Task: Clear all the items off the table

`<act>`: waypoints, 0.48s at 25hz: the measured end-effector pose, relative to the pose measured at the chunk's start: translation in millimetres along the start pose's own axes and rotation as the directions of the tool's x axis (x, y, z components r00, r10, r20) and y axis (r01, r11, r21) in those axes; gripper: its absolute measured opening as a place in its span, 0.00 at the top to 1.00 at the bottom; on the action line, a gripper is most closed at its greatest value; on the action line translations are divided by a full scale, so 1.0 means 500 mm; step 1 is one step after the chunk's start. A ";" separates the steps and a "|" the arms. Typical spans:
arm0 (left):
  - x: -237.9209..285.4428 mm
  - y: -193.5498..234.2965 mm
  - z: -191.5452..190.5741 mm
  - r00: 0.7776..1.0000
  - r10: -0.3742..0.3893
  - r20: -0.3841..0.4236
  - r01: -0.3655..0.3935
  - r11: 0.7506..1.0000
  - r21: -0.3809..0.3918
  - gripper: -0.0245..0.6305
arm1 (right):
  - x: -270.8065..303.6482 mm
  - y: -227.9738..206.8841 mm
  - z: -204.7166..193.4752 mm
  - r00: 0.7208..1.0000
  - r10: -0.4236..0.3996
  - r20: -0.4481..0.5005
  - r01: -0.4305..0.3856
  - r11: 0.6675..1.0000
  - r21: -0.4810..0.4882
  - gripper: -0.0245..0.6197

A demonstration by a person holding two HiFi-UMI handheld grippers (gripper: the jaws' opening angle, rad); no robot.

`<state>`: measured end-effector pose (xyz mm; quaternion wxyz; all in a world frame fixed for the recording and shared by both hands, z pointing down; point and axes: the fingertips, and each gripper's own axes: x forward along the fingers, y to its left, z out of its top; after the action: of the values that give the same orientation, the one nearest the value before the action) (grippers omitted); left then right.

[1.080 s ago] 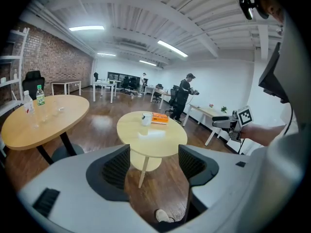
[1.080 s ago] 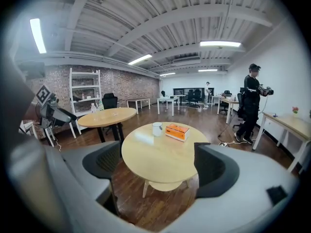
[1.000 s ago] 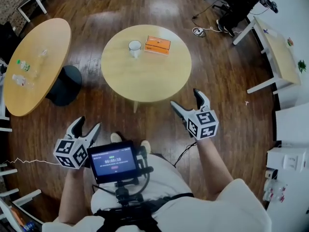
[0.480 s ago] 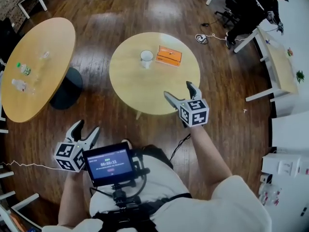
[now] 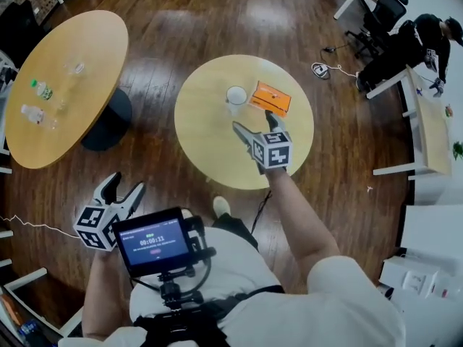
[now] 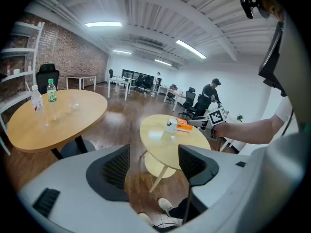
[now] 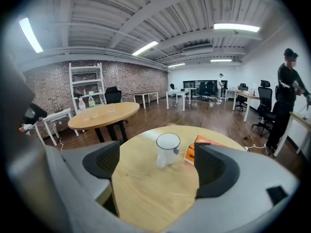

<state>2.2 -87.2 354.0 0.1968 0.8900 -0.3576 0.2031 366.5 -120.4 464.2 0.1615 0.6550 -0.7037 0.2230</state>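
- Two things sit on the small round table (image 5: 195, 136) in the head view: a white cup (image 5: 236, 97) and an orange box (image 5: 270, 98) just beside it, both toward the far side. The right gripper (image 5: 253, 123) is held out over the table, near both but touching neither, with its jaws spread and nothing between them. The left gripper (image 5: 124, 185) hangs low at the person's side over the wood floor, well apart from the table, jaws also spread. A bigger round table (image 5: 65, 129) to the left carries bottles (image 5: 41, 90).
- Left gripper view: its dark pads (image 6: 116, 166) stand apart and empty. Beyond them is the small table (image 6: 160, 140) with the cup (image 6: 171, 125) and the box (image 6: 184, 125).
- Right gripper view: the pads (image 7: 104, 161) are wide apart and touch nothing. The cup (image 7: 167, 148) stands upright on the table ahead, framed between them. The orange box (image 7: 192, 148) lies just right of it, partly hidden by the right pad. A person in dark clothes (image 7: 286, 101) stands at the far right.
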 end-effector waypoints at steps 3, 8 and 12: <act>0.012 -0.004 0.010 0.999 0.034 -0.003 -0.034 0.998 -0.043 0.48 | 0.075 -0.015 0.011 0.999 0.035 -0.032 -0.036 0.999 -0.029 0.20; 0.031 -0.002 0.012 0.994 0.104 -0.014 -0.105 0.989 -0.106 0.48 | 0.206 -0.036 0.012 0.994 0.072 -0.087 -0.079 0.994 -0.073 0.20; 0.035 -0.018 0.011 0.987 0.161 -0.028 -0.163 0.977 -0.135 0.48 | 0.291 -0.052 -0.009 0.988 0.071 -0.139 -0.087 0.990 -0.111 0.20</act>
<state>21.4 -93.5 356.4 0.2433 0.8406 -0.4403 0.2008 378.7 -242.5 546.3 0.2375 0.5995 -0.7284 0.2313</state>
